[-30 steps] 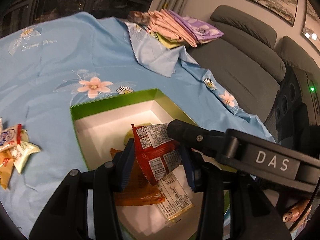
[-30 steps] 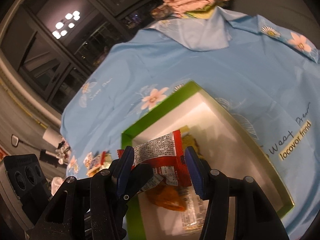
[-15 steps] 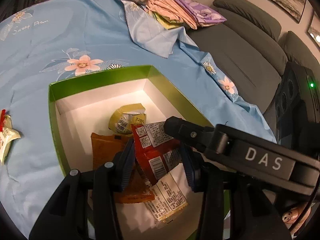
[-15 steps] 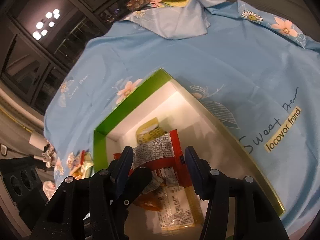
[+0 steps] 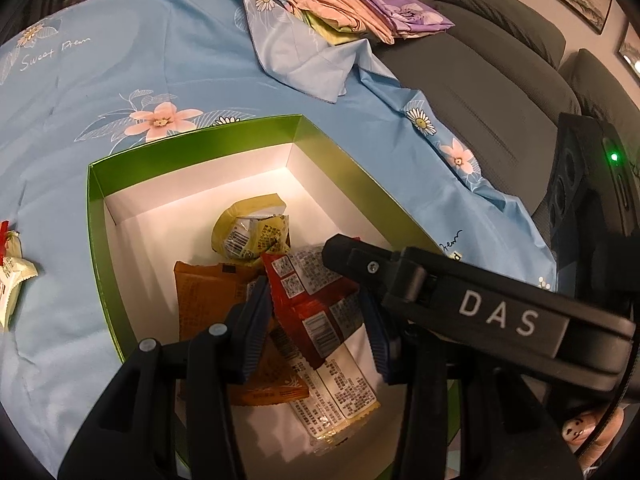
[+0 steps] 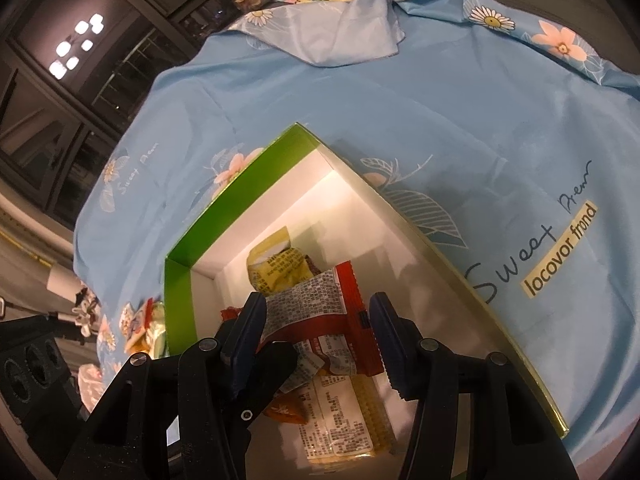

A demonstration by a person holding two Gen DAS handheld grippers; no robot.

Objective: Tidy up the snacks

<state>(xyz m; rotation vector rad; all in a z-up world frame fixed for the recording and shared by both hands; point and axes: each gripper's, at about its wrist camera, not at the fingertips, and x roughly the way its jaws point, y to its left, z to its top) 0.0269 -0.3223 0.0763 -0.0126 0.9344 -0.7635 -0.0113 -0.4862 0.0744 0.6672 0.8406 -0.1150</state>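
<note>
A red snack packet (image 5: 308, 304) hangs over the open green box (image 5: 192, 140). My left gripper (image 5: 316, 312) is shut on it, blue pads against its sides. From the right, one of the right gripper's black fingers (image 5: 348, 256) reaches the same packet. In the right wrist view my right gripper (image 6: 318, 320) is also shut on the red packet (image 6: 308, 300), just inside the box (image 6: 240, 196). On the box floor lie a yellow packet (image 5: 252, 232), an orange packet (image 5: 204, 296) and a pale printed packet (image 5: 340, 392).
Loose snacks (image 5: 12, 276) lie on the blue flowered cloth (image 5: 120, 60) left of the box. Folded cloths (image 5: 360, 12) are stacked at the far edge. A grey sofa (image 5: 500, 60) and a black device with a green light (image 5: 592, 184) stand to the right.
Both grippers have sunk toward the box with the red packet still held between them. The box now fills more of both views and its contents show fully.
</note>
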